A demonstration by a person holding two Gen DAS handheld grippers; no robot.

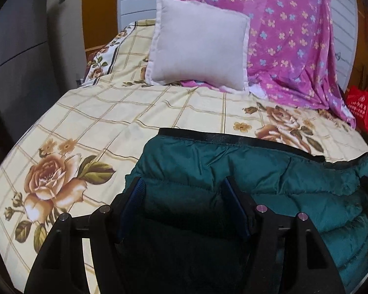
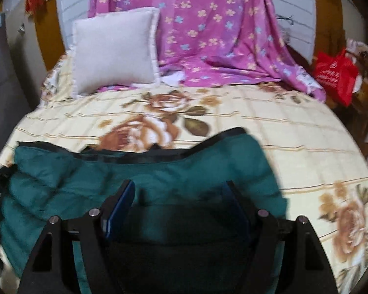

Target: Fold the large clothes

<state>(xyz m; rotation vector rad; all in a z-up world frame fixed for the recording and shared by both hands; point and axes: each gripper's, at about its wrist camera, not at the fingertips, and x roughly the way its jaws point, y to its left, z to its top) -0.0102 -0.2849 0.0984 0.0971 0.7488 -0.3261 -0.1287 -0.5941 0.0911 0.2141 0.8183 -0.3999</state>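
Teal puffer jacket (image 1: 257,171) spread flat on floral bedsheet (image 1: 85,112), near edge. Left gripper (image 1: 182,196) and right gripper (image 2: 181,196) above it, jaws apart, apparently empty; right view blurred.

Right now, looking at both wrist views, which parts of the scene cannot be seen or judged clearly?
- Near half of the green jacket: left wrist view, hidden behind the left gripper and cut by the bottom edge.
- Same in the right wrist view, behind the right gripper.
- Jacket surface and bedsheet: right wrist view, motion blur.
- Print on the red bag: too small.
- What the purple floral cloth covers: hidden.
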